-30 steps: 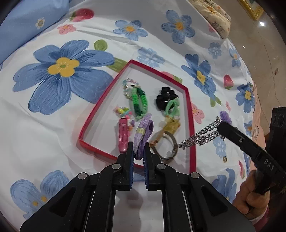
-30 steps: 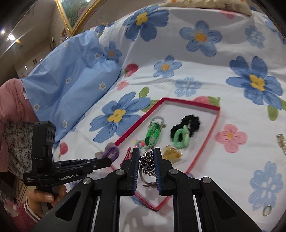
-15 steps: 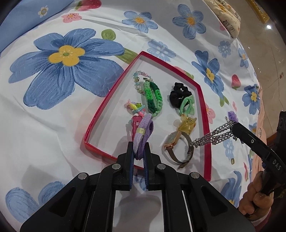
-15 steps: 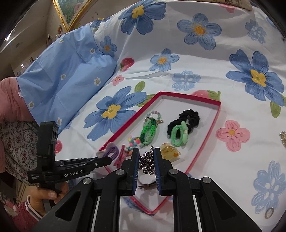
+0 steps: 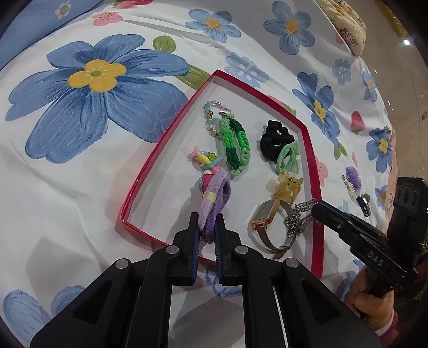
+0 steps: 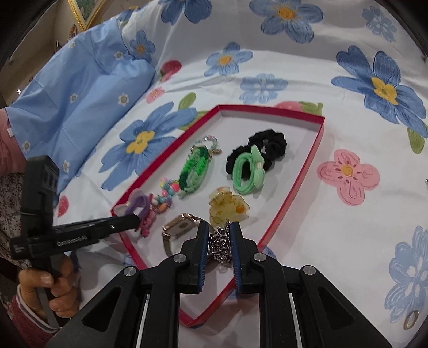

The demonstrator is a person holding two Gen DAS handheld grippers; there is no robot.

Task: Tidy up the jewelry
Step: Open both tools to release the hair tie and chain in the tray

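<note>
A red-rimmed white tray (image 5: 157,144) (image 6: 302,184) lies on the flowered bedspread. My left gripper (image 5: 208,222) is shut on a purple hair tie (image 5: 216,195), held low over the tray's near left part; it also shows in the right wrist view (image 6: 139,204). My right gripper (image 6: 218,235) is shut on a silver chain (image 6: 220,246), which hangs over the tray's near right part beside a watch (image 5: 264,216) (image 6: 179,227). The chain shows in the left wrist view (image 5: 298,216). In the tray lie a green braided bracelet (image 5: 235,146), a black scrunchie (image 5: 274,139), a green hair tie (image 5: 287,158), a yellow claw clip (image 5: 287,186) and bead pieces (image 5: 206,160).
Loose pieces lie on the bedspread right of the tray: a purple flower clip (image 5: 353,176) and a dark clip (image 5: 365,203). A small ring (image 6: 410,320) lies at the right. A blue pillow (image 6: 75,88) is at the far left, and a patterned cushion (image 5: 345,24) at the far edge.
Both grippers have moved forward and down over the tray. The chain now hangs bunched beside the watch inside the tray. The purple hair tie sits lower, near the pink clip.
</note>
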